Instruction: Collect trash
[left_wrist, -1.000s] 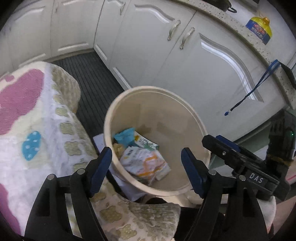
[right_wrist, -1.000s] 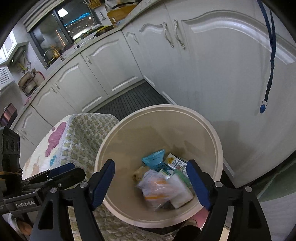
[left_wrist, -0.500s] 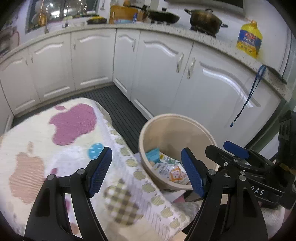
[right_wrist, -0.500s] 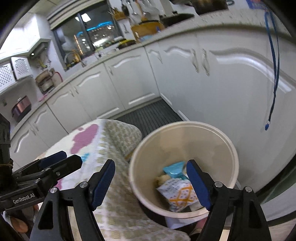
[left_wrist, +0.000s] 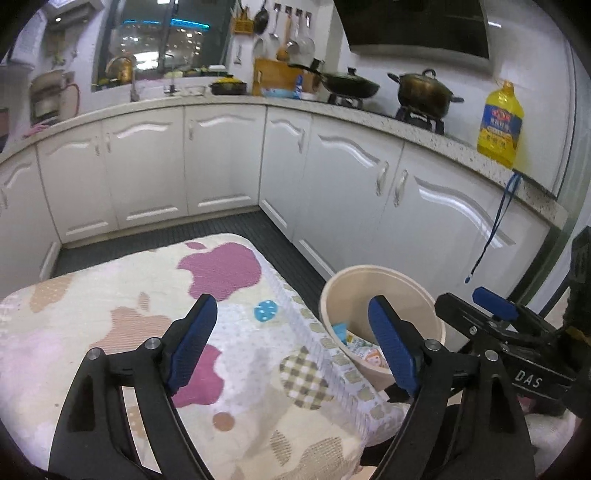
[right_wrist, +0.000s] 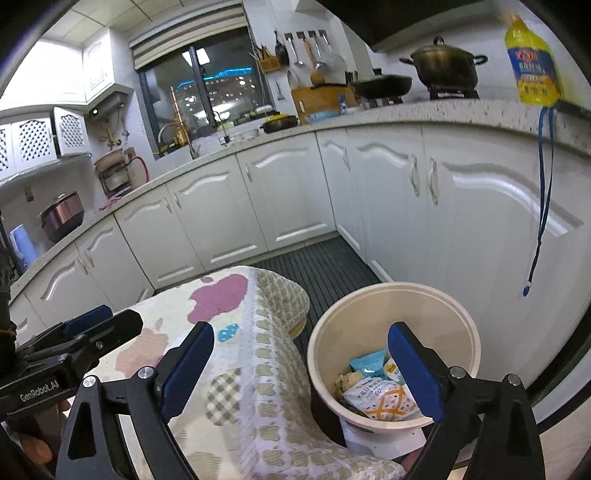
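Wrappers half hidden in bin, left gripper and right gripper spread, empty

Left gripper — black frame, silver screws, blue ribbed pads on fingers, white "GenRobot.AI" lettering on its body. Right gripper — identical build, marked "DAS" in white.

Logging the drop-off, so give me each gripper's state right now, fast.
Left gripper: open, holding nothing.
Right gripper: open, holding nothing; the wrappers lie in the trash bin.
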